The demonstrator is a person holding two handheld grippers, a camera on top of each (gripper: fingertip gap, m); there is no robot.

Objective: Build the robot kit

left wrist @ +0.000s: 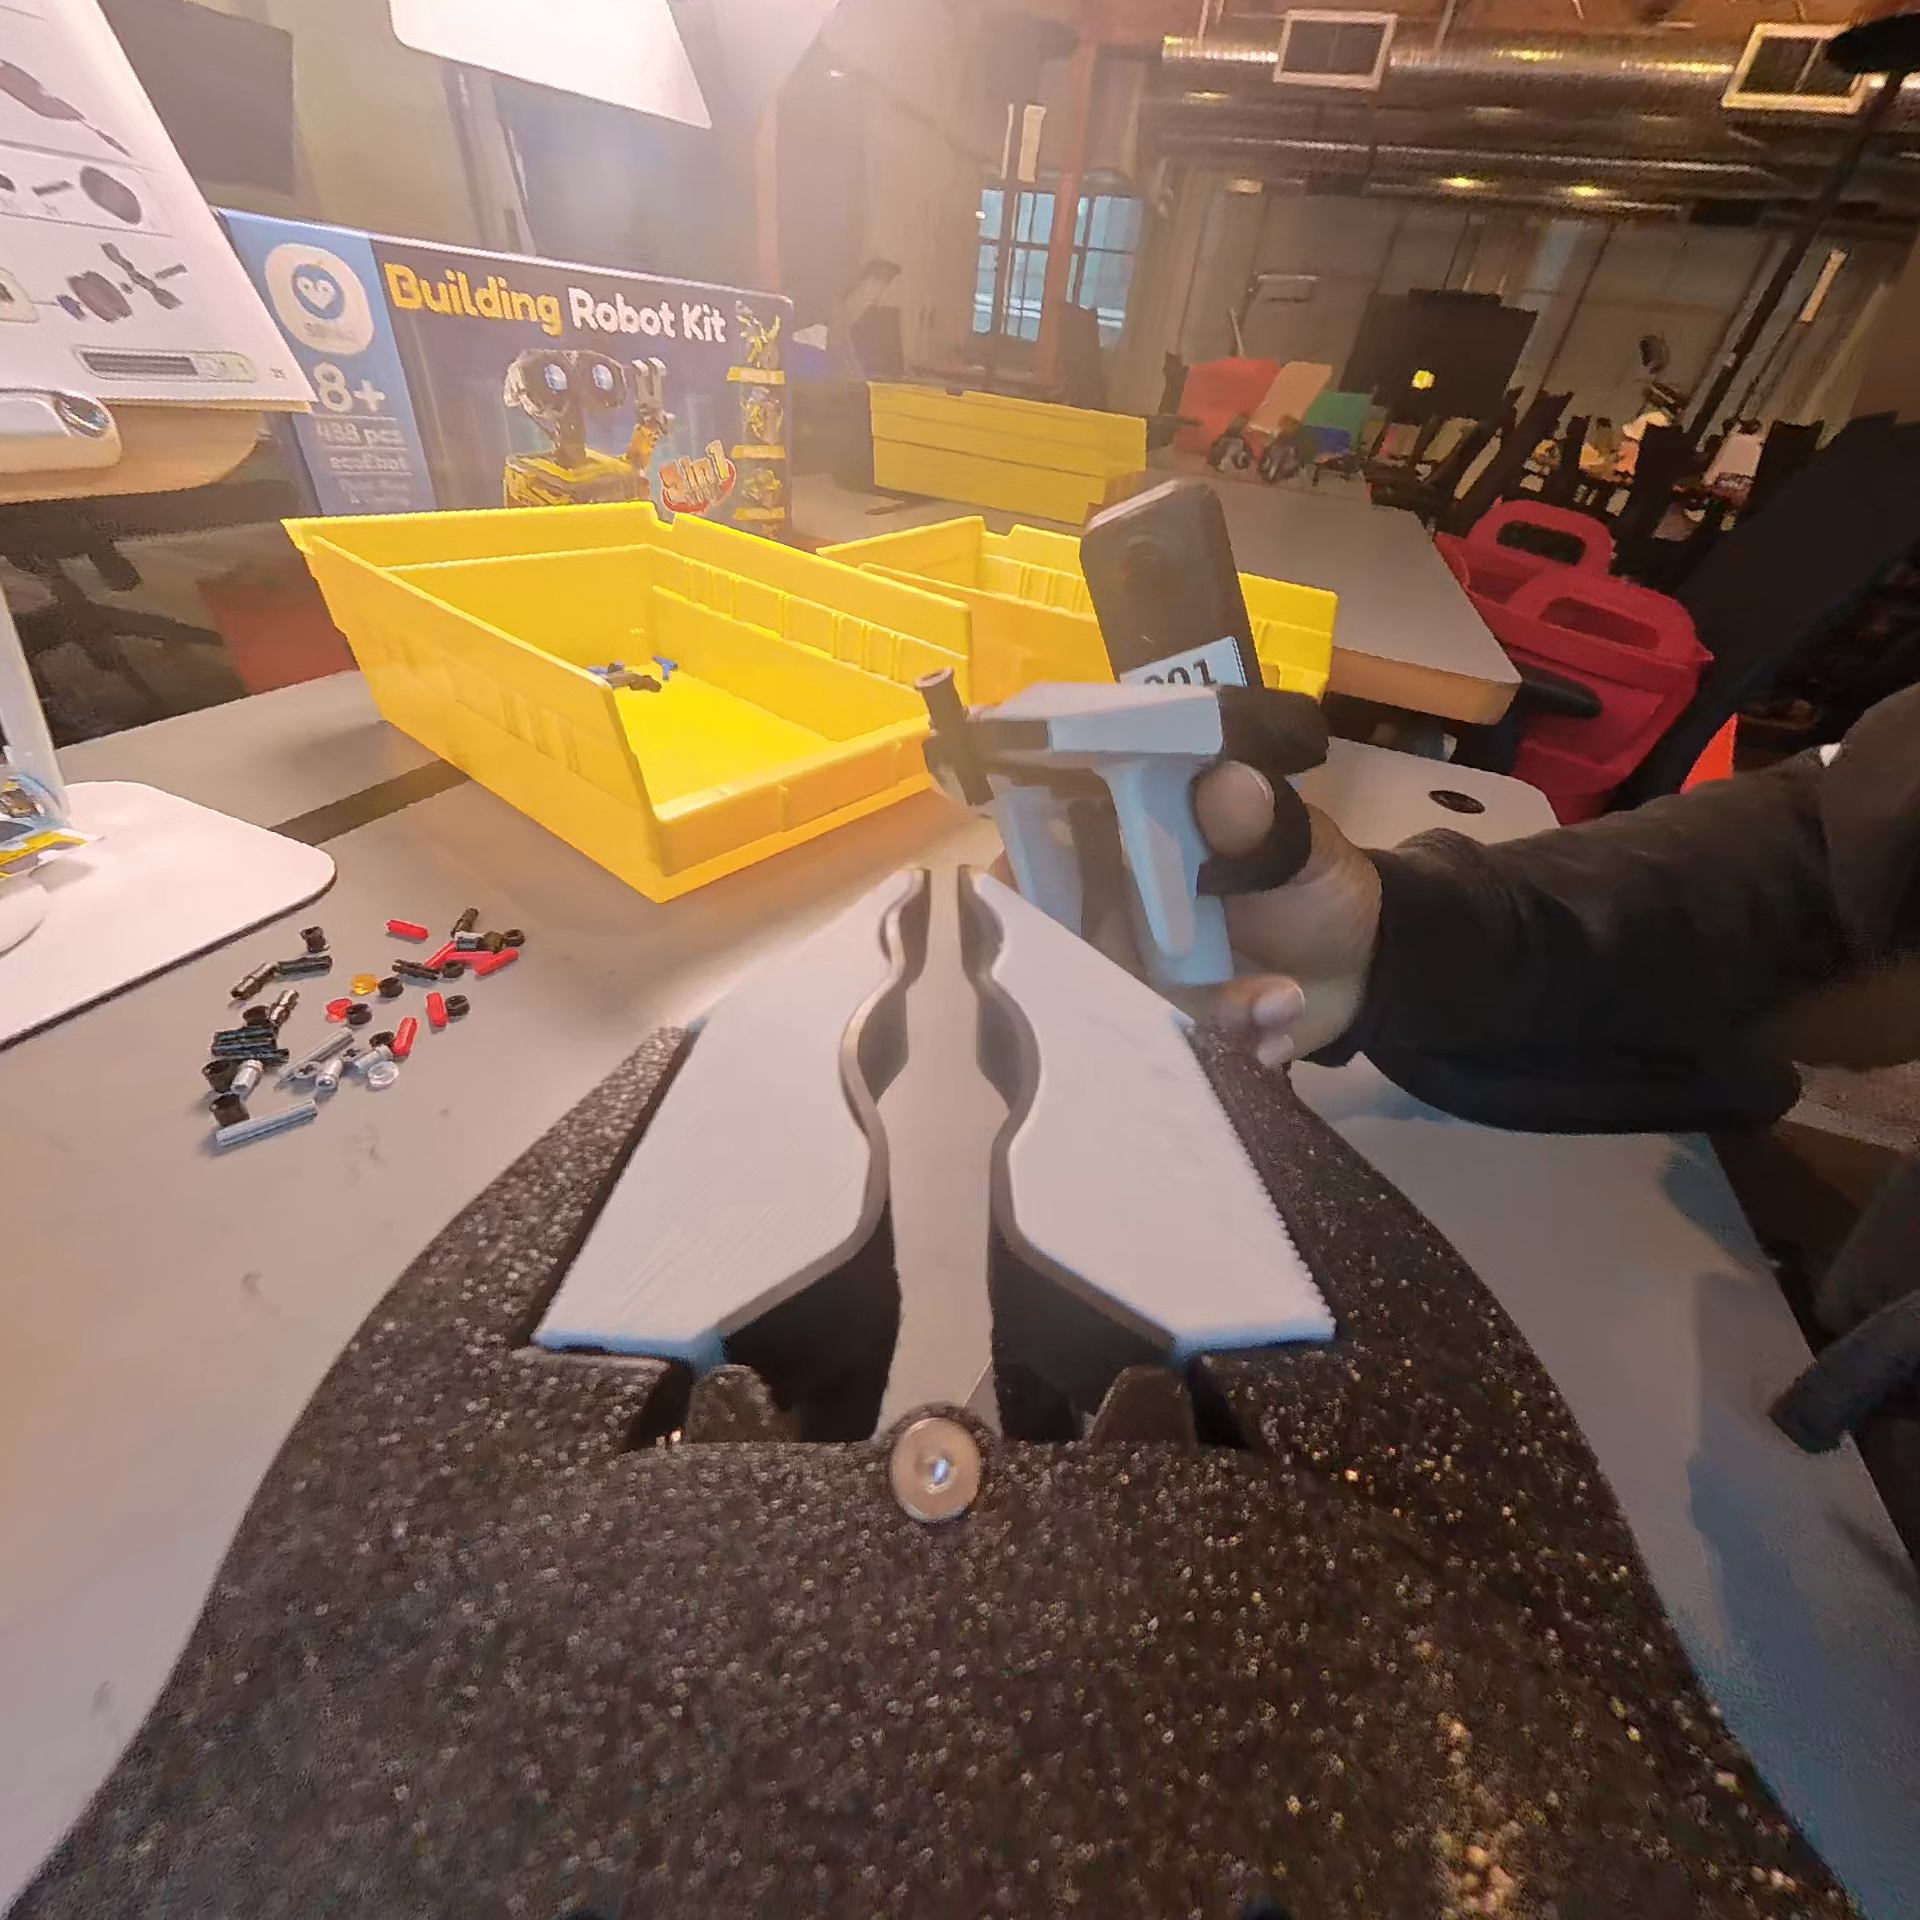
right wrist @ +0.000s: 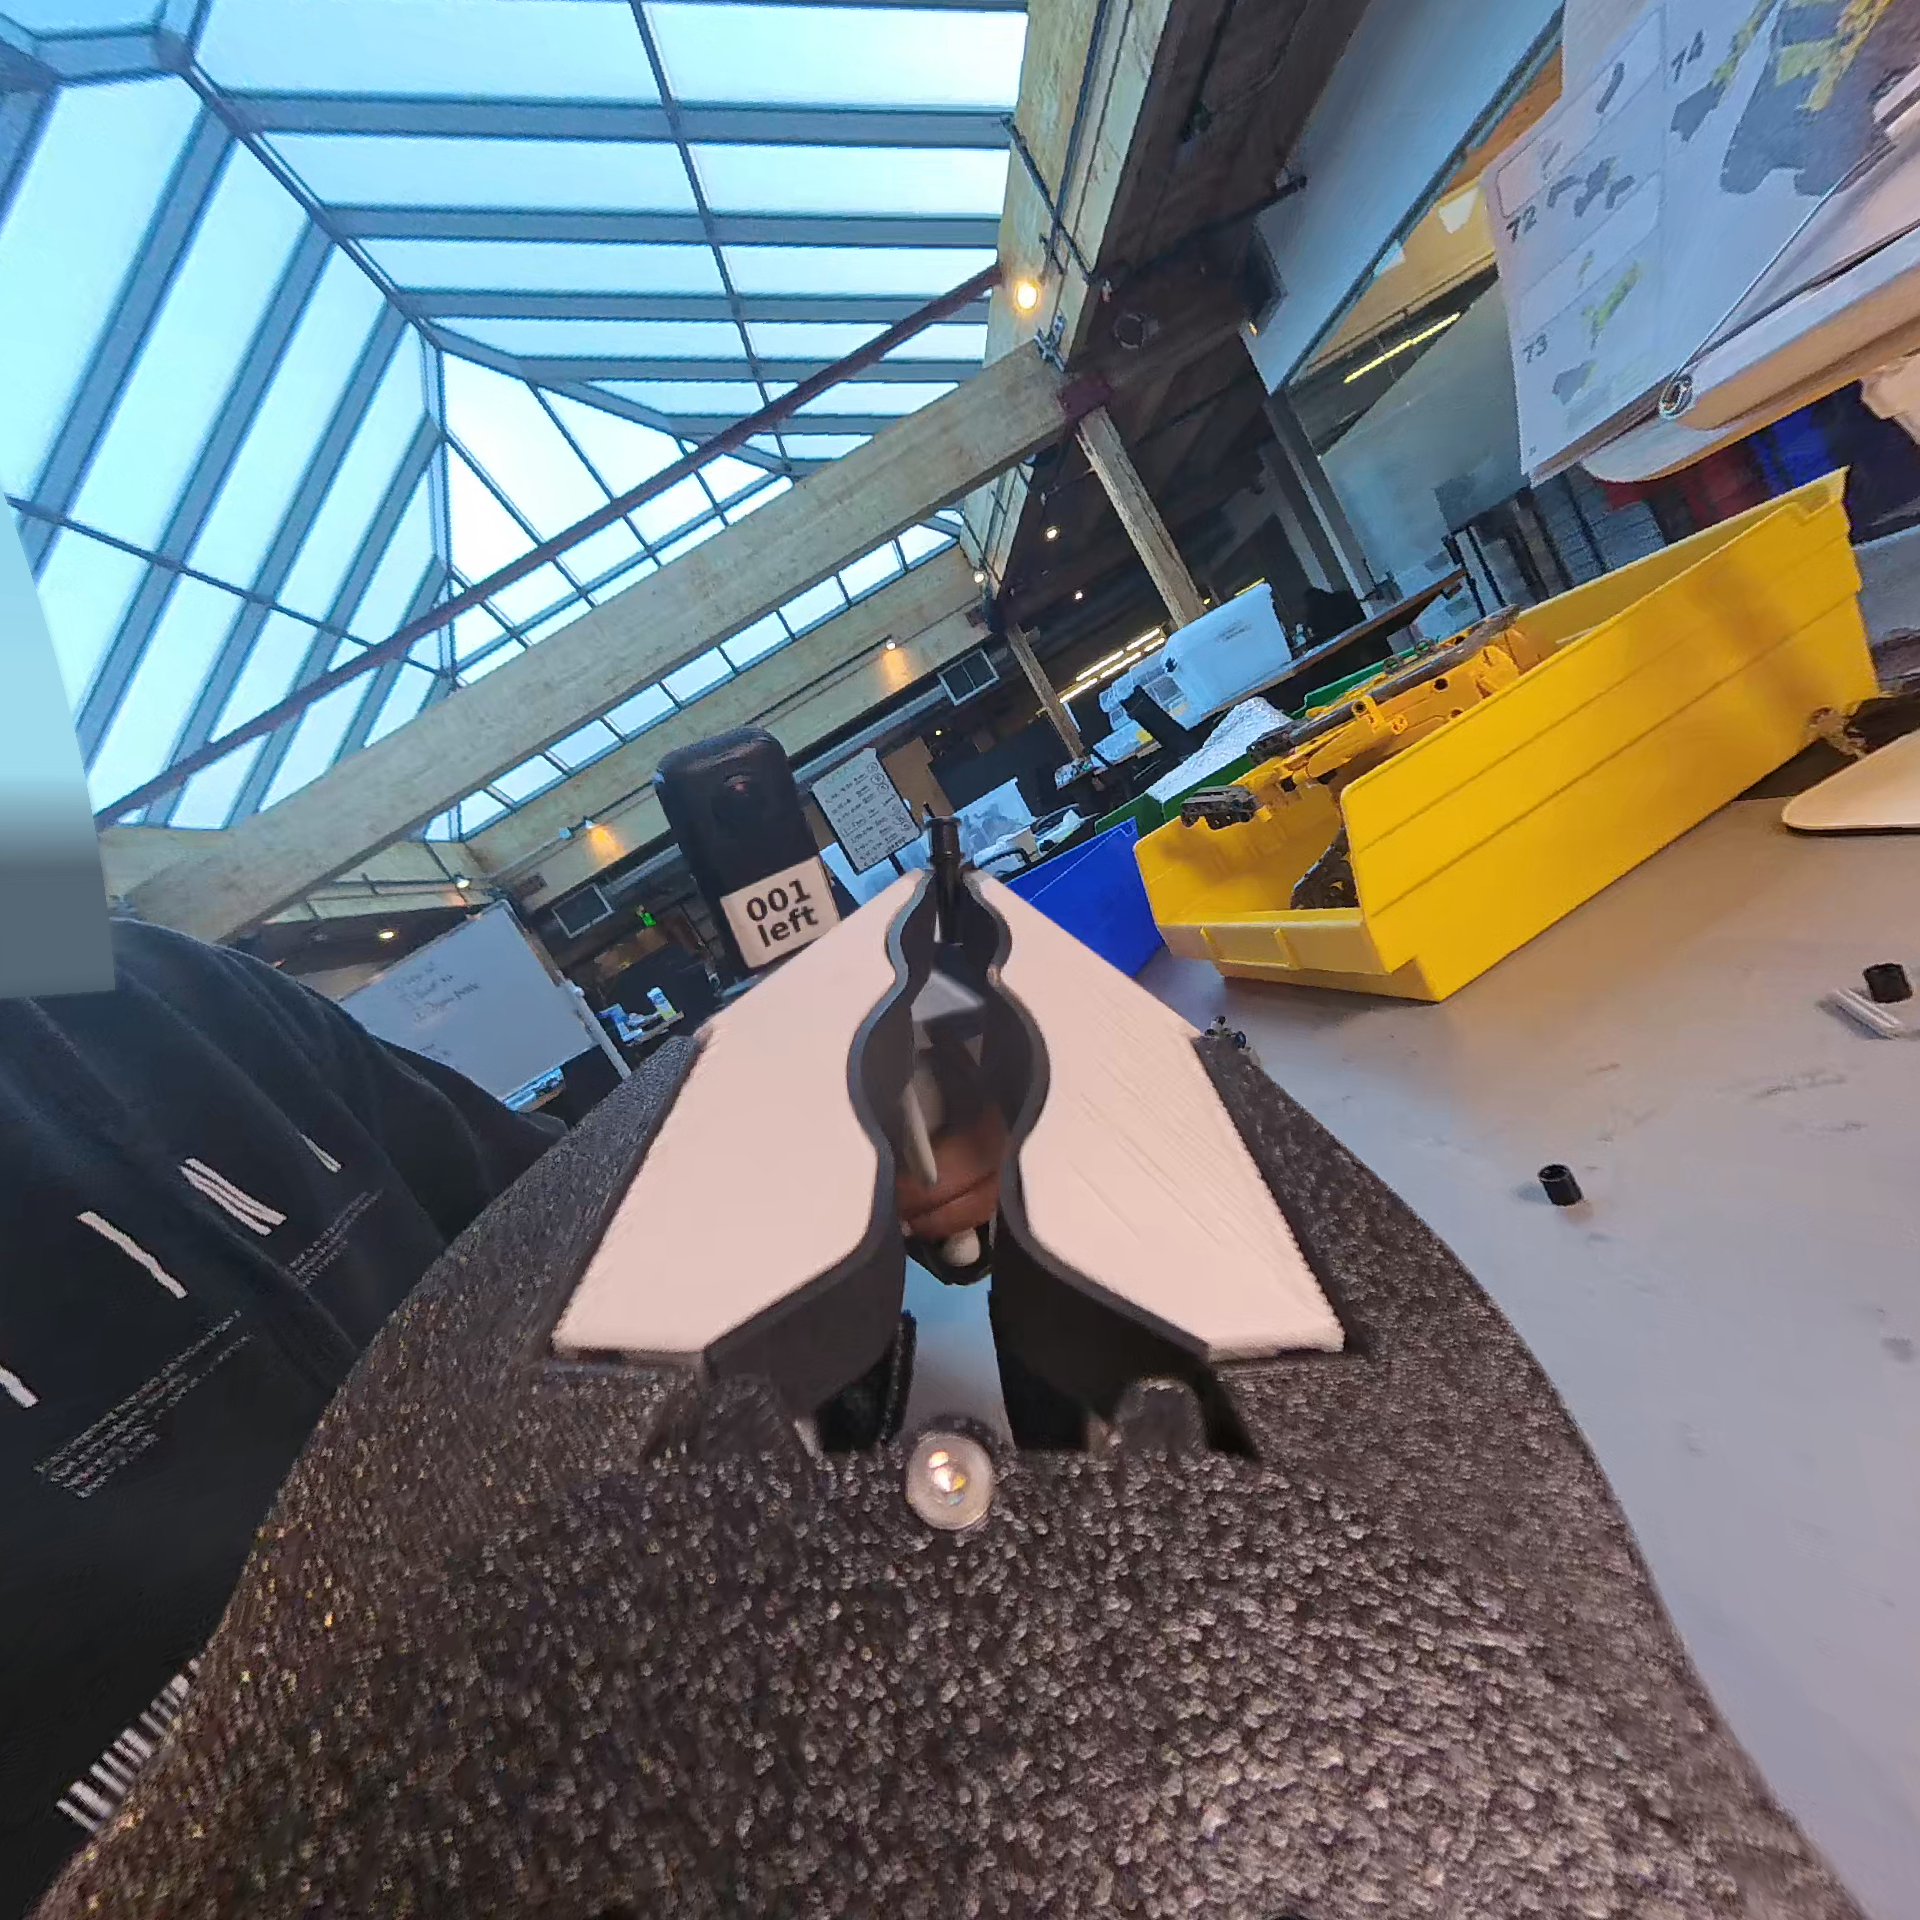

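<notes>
In the left wrist view my left gripper (left wrist: 942,883) hovers over the grey table (left wrist: 540,1122). Its fingers stand almost together, and only table shows through the thin slit. Just beyond its tips, a hand holds my right gripper (left wrist: 961,743), which points left and is shut on a small black pin (left wrist: 948,727) held upright. In the right wrist view the right gripper (right wrist: 943,883) pinches the same black pin (right wrist: 943,857), whose top sticks out above the tips. The left gripper's black camera (right wrist: 743,831) stands just behind it.
A yellow bin (left wrist: 520,665) with a few small blue and black parts stands ahead. A second yellow bin (left wrist: 1288,613) and a kit box (left wrist: 540,384) are behind it. Loose red, black and grey pieces (left wrist: 353,1008) lie at left, beside a white stand base (left wrist: 156,883). Another yellow bin (right wrist: 1610,790) holds a yellow model. Left and right tips are no more than a few centimetres apart.
</notes>
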